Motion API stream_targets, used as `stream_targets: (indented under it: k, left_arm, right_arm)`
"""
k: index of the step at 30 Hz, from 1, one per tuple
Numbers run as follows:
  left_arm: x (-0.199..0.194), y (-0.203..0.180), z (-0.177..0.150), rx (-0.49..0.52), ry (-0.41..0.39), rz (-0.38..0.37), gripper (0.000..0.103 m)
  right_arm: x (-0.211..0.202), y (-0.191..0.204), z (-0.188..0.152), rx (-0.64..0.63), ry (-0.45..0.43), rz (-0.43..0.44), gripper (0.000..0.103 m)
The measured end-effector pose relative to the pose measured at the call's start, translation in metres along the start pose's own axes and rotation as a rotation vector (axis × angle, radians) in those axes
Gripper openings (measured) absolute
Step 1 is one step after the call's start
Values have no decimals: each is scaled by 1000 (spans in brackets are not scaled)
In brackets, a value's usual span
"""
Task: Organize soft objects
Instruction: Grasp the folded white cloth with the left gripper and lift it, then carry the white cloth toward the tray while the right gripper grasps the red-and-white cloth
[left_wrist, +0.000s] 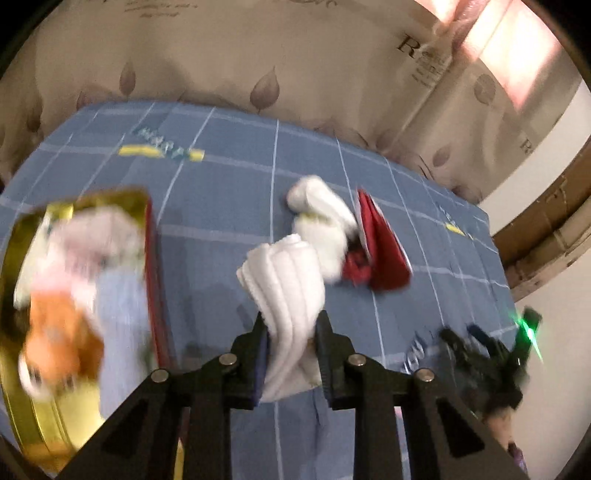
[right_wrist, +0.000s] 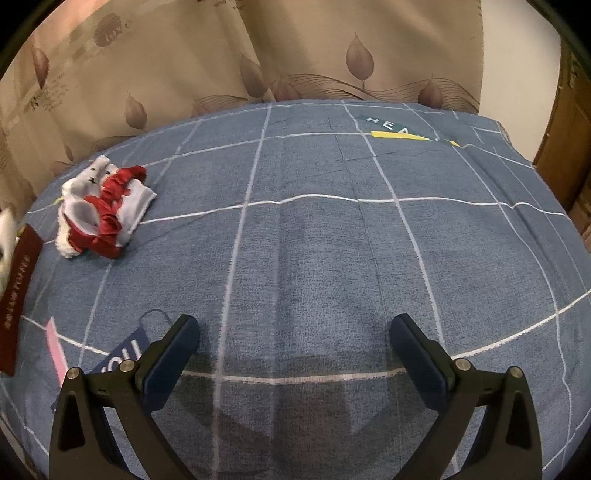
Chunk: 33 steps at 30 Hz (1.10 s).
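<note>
Across both views I see the blue sheet (right_wrist: 314, 258) with its white grid lines, spread flat and filling most of each picture, and behind it the beige curtain (right_wrist: 177, 55) printed with brown leaves.

At the left of my left wrist view sits the gold box (left_wrist: 22, 332), open at the top, its red lid (left_wrist: 153, 280) standing on edge along its right side. Soft toys (left_wrist: 74, 280) are heaped inside it, white, pink and orange, all too blurred for me to name.

On the sheet ahead of my left claw (left_wrist: 291, 325) lie a white plush (left_wrist: 321, 225) and, touching it on the right, a red folded piece (left_wrist: 384, 251).

My left claw is nearly closed, its pads pressing both sides of a white ribbed cloth (left_wrist: 288, 280); the cloth stands up out of the grip, lifted off the sheet, between the box and the plush.

My right claw (right_wrist: 295, 354) hangs over bare sheet with its fingers spread wide and nothing between them. Well off to its far left lies a small white and red garment (right_wrist: 103, 206) with a ruffled red trim.
</note>
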<state>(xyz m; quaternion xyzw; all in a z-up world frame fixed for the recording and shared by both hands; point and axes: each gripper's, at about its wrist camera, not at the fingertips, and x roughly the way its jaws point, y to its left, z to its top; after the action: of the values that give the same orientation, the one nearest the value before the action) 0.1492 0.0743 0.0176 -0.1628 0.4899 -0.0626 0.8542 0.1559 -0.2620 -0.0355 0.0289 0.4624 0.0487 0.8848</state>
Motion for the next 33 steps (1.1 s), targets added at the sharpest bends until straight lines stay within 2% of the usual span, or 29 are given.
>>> stream_targets:
  k: [3,6,12,13,15,16,18,23,26,29,30,31,32,33]
  left_arm:
    - [-10,-3,-28,-9,13,-13,24]
    - [-26,0,-54,-19,9,-19,24]
    - [-57,8,-80,-41,-36,-2,25]
    - [-62,11,-82,-46,-38,-4,25]
    - [-70,17,-85,-59,-48,-6,25]
    - [-74,20,-87,-66,-53,-7,25]
    - [-79,25,-91,-71,-50,-10,25]
    - [-90,42,-99,-102,-57,4,26]
    - [-95,51,-101,-127,-59,0,26]
    - [-97,55,-103,-136,-63,8,26]
    - [-96,55,-103,-136,-63,10,26]
    - [-97,55,-103,-134,-66,14,26]
    - [-98,55,-104,-131,-70,24,26]
    - [-99,55,-105,-128,-73,32,26]
  right_arm:
    - [-11,3,-3,-22,-52,76,102]
    - [-35,17,-8,-104,-157,184,101]
    - [-50,90,4,-297,-174,278,97]
    - [-49,102,8,-323,-174,280,95]
    - [-41,125,17,-382,-175,261,81]
    - [-34,134,23,-410,-173,239,78]
    - [-20,143,33,-428,-158,201,76]
    - [12,153,55,-427,-112,173,76]
    - [25,157,61,-421,-93,164,70]
    - [38,161,67,-414,-62,179,54]
    - [42,163,68,-415,-48,175,38]
    - [47,163,68,-407,-23,180,28]
    - [49,161,68,-396,-9,183,18]
    - [47,160,67,-391,-12,186,15]
